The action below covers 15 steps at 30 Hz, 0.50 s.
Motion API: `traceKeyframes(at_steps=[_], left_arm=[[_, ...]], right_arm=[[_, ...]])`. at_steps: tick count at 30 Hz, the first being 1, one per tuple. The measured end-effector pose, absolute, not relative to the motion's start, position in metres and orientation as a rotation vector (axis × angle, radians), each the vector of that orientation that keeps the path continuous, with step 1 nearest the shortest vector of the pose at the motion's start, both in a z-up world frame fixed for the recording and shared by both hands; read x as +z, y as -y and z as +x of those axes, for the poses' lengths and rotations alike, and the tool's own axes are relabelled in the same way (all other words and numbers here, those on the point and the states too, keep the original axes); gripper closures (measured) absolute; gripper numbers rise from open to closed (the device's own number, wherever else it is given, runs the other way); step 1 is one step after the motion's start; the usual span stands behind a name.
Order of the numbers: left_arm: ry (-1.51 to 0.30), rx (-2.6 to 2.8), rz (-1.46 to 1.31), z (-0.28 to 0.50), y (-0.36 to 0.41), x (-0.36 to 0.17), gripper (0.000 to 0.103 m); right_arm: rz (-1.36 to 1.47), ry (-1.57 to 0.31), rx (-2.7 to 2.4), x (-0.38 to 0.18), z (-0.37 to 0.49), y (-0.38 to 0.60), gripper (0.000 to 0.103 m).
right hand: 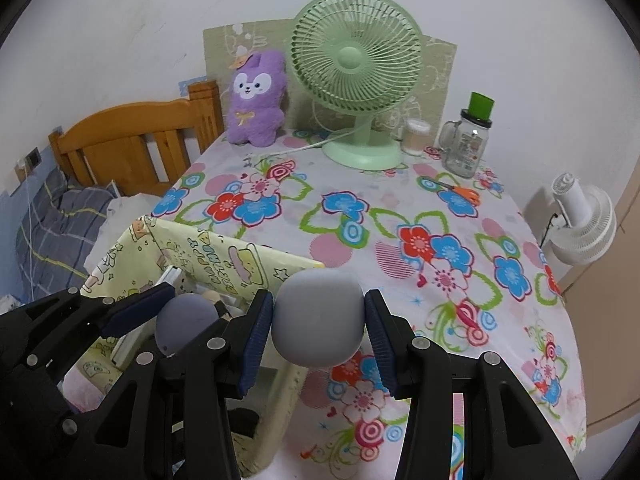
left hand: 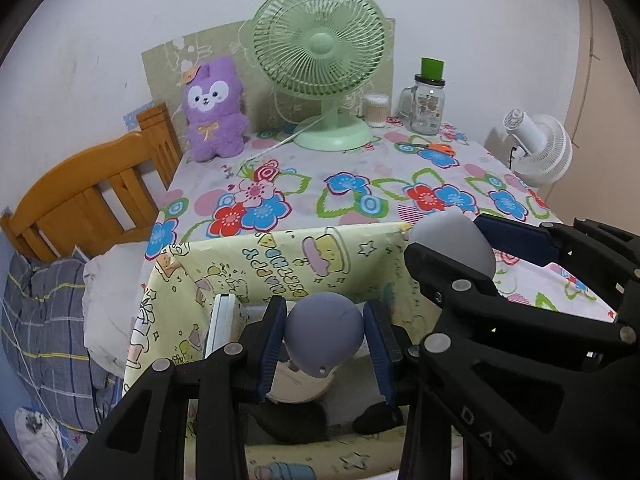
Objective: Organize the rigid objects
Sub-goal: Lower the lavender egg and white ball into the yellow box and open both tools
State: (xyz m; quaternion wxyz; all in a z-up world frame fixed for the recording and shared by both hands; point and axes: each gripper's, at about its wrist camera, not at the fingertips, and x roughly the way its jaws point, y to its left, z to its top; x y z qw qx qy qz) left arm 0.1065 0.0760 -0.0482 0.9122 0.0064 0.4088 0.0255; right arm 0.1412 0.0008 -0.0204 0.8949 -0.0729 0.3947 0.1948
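While each gripper clamps a rounded grey object between its blue pads, the risk lies mostly in the release. The darker grey ball (left hand: 324, 338) sits pinched in the left gripper (left hand: 325, 340), directly above the open mouth of the yellow cartoon-print box (left hand: 240, 268); below the jaws a pale round thing and dark shapes already lie inside. The lighter grey rounded piece (right hand: 318, 316) is held the same way in the right gripper (right hand: 318, 318), and beneath those jaws is the box's near corner and the floral tablecloth (right hand: 400, 216) — not clearly the box interior.

Both pieces are smooth and curved, so the pads likely grip a small patch; a tilt or loosening could let either roll out. Released from here, the lighter piece could strike the soft box rim and roll across the cloth toward the table edge. The two grippers also stand close side by side — a sideways nudge could knock one against the other.
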Motion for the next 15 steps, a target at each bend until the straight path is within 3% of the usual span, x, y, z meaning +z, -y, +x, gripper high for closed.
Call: traceKeyframes(at_steps=[15], left_arm=[[-0.898,0.085,-0.036,0.123,-0.108,-0.070,0.062]], right_arm=[[-0.172,-0.863,0.487,-0.041,0.161,-0.038,0.053]])
